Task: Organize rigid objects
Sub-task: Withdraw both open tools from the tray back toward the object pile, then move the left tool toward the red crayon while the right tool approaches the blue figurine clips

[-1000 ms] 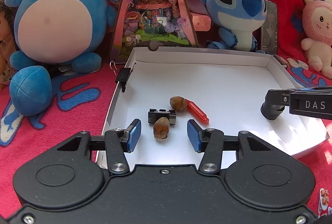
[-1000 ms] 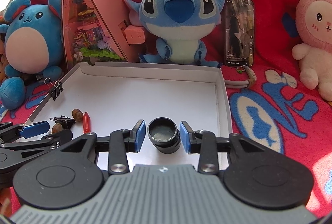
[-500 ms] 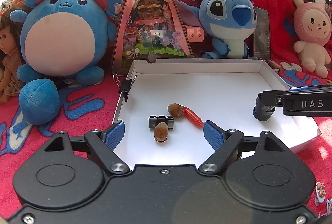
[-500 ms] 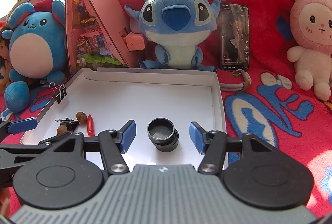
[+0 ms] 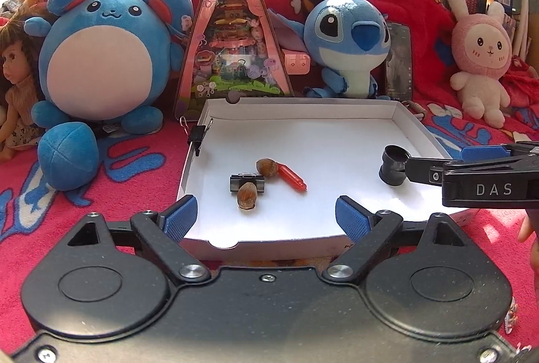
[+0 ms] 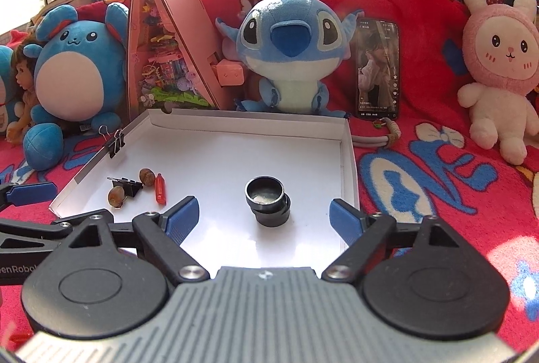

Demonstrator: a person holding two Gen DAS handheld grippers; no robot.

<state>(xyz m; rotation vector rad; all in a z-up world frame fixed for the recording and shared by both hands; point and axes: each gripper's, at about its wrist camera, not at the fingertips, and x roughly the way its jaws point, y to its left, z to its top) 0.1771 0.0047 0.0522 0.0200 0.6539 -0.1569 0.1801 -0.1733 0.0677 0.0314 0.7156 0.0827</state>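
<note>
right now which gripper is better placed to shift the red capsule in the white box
Left. The left gripper, jaws opening, empty, faces the red capsule lying just ahead. The right gripper faces the black cup instead.

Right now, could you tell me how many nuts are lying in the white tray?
2. One nut lies just in front of the black binder clip; the other nut lies behind the clip, beside the red tube. None seems hidden.

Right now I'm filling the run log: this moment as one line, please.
left gripper: opening, empty | right gripper: opening, empty | nut, black cup: resting in white tray
</note>
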